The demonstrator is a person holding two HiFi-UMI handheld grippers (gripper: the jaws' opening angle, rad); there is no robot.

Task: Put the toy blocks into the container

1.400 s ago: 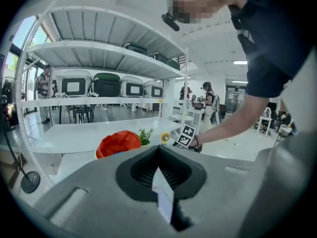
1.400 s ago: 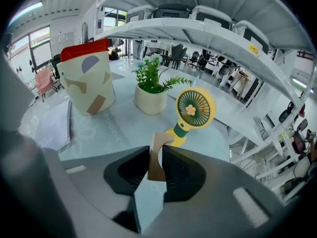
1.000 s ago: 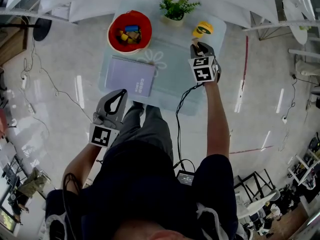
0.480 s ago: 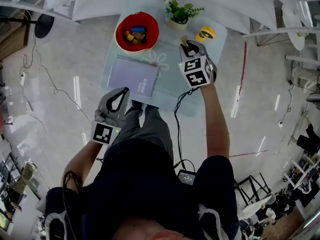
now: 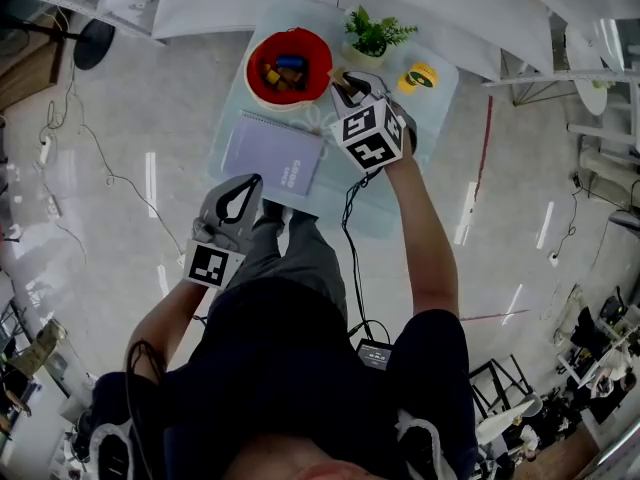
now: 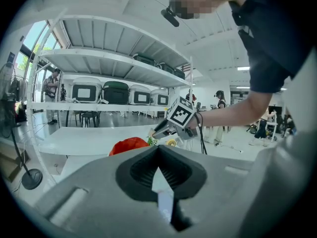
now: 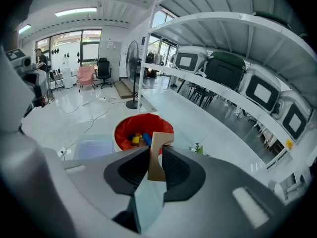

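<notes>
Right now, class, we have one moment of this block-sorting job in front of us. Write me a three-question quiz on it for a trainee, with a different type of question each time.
1. True or false: the right gripper has its jaws closed on a tan block.
2. Multiple choice: the left gripper is A) holding a block, B) shut with nothing between its jaws, C) wide open above the plant.
3. Short answer: which flat item lies beside the red container, on the side nearer the person?

Key: 1 true; 2 B; 3 the purple notebook.
</notes>
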